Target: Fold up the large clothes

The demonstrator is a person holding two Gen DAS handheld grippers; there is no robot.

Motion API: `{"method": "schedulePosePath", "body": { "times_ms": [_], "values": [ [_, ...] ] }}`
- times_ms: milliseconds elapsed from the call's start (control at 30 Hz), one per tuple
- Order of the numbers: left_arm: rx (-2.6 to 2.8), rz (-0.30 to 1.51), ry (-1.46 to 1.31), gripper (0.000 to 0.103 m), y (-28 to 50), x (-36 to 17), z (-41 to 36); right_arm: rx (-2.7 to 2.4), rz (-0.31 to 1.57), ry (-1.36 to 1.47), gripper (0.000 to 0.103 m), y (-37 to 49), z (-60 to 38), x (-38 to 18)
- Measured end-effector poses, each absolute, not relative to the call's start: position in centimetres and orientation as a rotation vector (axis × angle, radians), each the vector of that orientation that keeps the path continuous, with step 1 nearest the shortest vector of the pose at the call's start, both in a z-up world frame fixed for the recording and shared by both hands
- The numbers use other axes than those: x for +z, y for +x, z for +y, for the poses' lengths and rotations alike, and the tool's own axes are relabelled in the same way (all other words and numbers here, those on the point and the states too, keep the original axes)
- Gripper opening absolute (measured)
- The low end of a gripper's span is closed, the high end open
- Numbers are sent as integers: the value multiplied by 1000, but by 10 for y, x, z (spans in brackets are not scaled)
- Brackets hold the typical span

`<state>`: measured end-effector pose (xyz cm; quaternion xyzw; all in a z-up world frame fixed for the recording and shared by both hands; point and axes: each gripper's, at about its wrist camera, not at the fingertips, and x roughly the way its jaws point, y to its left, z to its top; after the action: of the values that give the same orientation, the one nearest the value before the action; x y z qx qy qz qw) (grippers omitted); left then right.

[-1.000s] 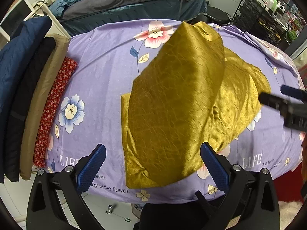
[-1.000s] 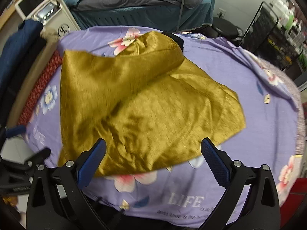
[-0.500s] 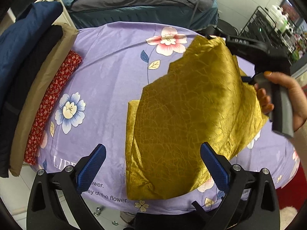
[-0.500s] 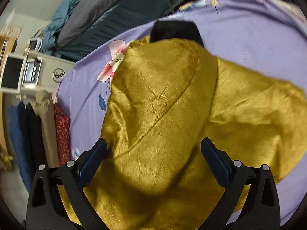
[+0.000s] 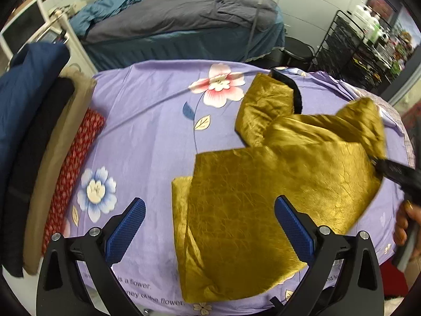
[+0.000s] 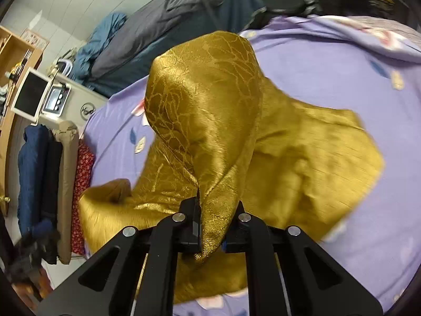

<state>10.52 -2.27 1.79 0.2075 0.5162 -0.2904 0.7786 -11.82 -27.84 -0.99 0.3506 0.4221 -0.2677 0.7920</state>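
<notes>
1. Left gripper [image 5: 209,226], lower frame, jaws apart, empty.
2. Gold garment [image 5: 263,197] lies on the purple sheet [image 5: 147,121], long axis running lower centre to upper right.
3. Right gripper [image 6: 211,226] has just been closing, pinching a raised gold fold pointing up-frame.

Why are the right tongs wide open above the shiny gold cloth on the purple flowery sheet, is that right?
Not quite. The right tongs are shut on the gold cloth, pinching a fold of it; the right wrist view shows this. They have just been closing. The cloth does lie on the purple flowery sheet.
</notes>
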Motion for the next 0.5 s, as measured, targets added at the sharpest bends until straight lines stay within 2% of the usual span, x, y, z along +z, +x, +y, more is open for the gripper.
{"method": "schedulePosePath", "body": {
  "times_ms": [200,333,500],
  "values": [
    [-748,1076,520,96,95,22,-66,-832,862,746,8,-246,-264,7],
    [-838,1087,528,96,79,16,-93,-973,851,853,8,-317,-259,-16],
    [-879,1182,533,96,78,-22,-119,-1033,860,977,9,-351,-252,-52]
  ]
}}
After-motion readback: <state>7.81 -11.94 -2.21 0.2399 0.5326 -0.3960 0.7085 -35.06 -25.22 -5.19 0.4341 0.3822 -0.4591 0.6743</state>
